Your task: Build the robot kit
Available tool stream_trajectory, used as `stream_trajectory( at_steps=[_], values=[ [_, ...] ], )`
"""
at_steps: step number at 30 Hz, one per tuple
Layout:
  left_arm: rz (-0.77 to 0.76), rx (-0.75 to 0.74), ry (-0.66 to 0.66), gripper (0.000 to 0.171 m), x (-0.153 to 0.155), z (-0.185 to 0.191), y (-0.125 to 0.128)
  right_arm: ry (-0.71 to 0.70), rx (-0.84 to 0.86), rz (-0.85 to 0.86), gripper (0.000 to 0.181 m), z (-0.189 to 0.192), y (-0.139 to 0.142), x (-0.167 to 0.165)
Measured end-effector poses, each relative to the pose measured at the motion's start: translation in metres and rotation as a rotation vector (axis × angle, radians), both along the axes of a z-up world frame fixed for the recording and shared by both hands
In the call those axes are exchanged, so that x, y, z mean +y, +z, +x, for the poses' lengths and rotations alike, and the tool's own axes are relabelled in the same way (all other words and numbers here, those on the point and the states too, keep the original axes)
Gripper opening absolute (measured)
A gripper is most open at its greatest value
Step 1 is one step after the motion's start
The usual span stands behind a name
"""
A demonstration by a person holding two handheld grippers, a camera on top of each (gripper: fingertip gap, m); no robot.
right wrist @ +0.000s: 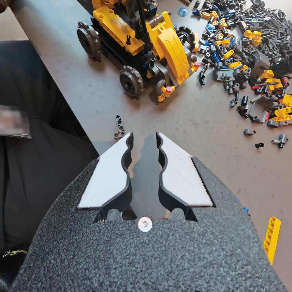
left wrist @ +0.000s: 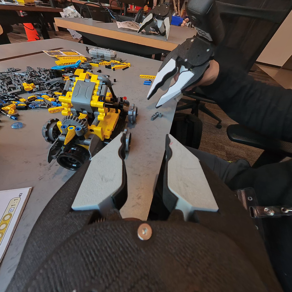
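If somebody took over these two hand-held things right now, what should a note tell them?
Left tool: open, empty, above the grey table beside the yellow toy vehicle.
Right tool: open, empty, over the table edge, nearest a small grey L-shaped piece.
The vehicle stands partly built; a heap of loose parts lies beyond it and an instruction booklet lies open.
Nothing is gripped. What remains cannot be told.
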State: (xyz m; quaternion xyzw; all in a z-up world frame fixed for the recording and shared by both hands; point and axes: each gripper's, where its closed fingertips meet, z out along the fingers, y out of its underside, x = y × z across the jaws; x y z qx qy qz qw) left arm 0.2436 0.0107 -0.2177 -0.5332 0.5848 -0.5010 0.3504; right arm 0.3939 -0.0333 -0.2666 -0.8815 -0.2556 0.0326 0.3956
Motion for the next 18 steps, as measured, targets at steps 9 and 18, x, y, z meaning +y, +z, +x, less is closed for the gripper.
stream_trajectory(
  at_steps=[9, 18],
  values=[
    [-0.002, 0.000, 0.001, 0.048, 0.000, 0.000, 0.000, 0.049, 0.100, 0.050, 0.045, -0.020, 0.012, -0.002],
    [-0.003, 0.001, 0.004, 0.047, 0.001, 0.000, 0.000, -0.042, 0.024, 0.031, 0.043, -0.003, 0.000, 0.009]
  ],
)
